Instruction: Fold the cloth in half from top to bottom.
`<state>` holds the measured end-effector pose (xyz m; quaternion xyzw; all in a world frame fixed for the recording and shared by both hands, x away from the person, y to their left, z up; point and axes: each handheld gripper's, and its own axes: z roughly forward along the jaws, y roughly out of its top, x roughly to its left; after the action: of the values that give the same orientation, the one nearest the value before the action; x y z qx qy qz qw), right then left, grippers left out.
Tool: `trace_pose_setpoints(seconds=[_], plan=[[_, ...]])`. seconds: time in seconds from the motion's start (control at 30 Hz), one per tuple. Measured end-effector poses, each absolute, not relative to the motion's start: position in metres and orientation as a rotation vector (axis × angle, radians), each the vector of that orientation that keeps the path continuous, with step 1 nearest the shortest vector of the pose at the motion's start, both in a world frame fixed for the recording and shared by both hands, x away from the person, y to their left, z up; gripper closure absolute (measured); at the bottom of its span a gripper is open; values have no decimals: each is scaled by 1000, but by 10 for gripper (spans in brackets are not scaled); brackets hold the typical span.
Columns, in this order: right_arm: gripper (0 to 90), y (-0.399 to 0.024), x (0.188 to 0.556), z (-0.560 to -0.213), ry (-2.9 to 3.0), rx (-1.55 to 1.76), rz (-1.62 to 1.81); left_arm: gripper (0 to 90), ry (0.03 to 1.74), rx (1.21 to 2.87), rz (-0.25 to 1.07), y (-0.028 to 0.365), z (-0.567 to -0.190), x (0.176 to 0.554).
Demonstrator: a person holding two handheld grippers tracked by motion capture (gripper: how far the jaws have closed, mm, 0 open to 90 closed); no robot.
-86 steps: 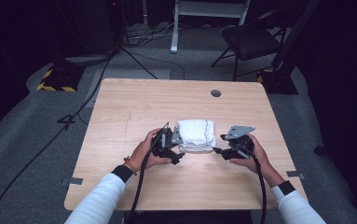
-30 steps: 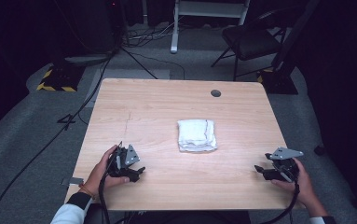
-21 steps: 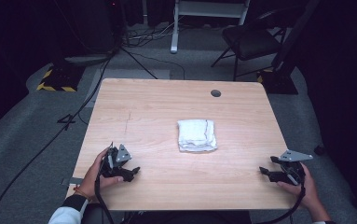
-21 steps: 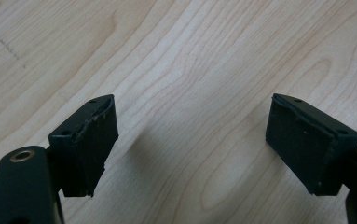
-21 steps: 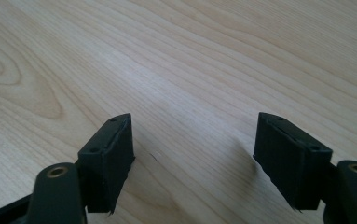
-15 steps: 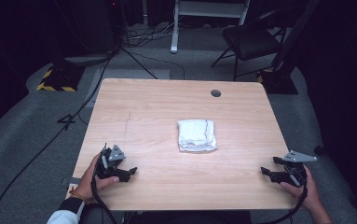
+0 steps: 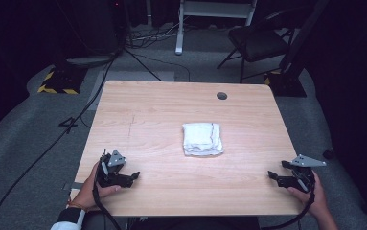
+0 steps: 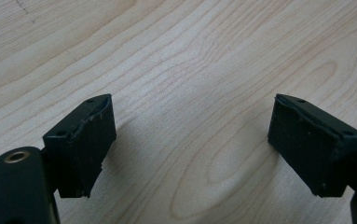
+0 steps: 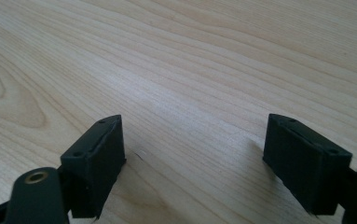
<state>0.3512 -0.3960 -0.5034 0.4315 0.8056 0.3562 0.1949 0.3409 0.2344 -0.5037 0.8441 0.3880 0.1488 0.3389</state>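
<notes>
A folded white cloth (image 7: 201,138) lies near the middle of the wooden table (image 7: 162,115). My left gripper (image 7: 132,177) rests at the front left corner of the table, held by a hand, far from the cloth. Its jaws stand open over bare wood (image 8: 190,140). My right gripper (image 7: 273,176) sits at the front right edge, also well away from the cloth. Its jaws have just been opening and now stand wide, with nothing but wood between them (image 9: 192,140).
A round cable hole (image 7: 222,96) sits in the table's far right part. Behind the table are a dark chair (image 7: 258,40), a white stand (image 7: 214,14) and cables on the grey floor (image 7: 37,139).
Both hands have drawn back from the cloth to the table's front corners, the left leftward, the right rightward. Over the last half second they hardly shift. The cloth stays folded in place.
</notes>
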Motion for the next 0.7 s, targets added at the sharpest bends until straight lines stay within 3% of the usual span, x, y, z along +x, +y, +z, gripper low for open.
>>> trace_pose_setpoints(seconds=[0.7], plan=[[207, -397, 352, -503, 2261, 1210, 1001, 152, 1019, 2193, 392, 234, -504, 340]])
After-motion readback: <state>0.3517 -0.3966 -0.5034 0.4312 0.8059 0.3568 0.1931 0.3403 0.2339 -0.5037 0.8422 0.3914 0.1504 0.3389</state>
